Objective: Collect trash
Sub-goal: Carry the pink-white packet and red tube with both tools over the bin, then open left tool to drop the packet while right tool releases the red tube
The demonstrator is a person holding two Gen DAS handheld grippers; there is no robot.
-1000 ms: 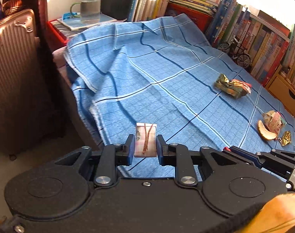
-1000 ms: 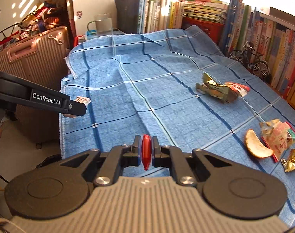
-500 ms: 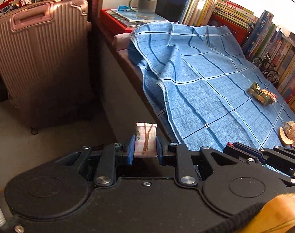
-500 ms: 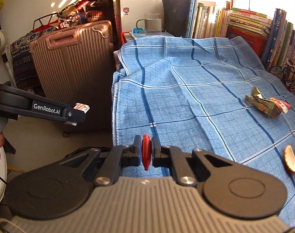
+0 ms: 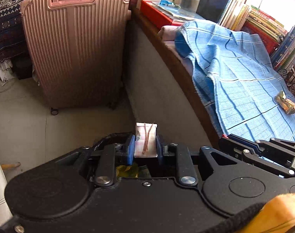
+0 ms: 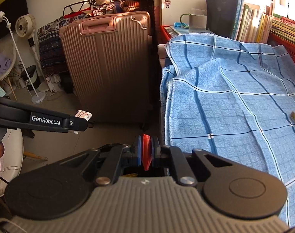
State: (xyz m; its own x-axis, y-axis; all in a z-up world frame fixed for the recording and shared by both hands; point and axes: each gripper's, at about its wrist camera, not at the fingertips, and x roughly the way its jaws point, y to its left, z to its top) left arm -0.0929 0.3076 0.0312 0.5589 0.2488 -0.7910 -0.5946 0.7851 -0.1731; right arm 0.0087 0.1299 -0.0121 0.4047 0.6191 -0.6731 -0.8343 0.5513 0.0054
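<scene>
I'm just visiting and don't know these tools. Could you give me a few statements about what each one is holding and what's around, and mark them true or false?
1. The left tool is clamped on a small white wrapper. True.
2. The right tool is empty. False: a red scrap is pinched between its fingers.
3. A pink suitcase stands upright on the floor beside the bed. True.
4. The blue checked blanket is bare. False: a crumpled wrapper lies on it.
5. The glass mug lies tipped over on the blanket. False: it stands upright on the red box beyond it.
</scene>
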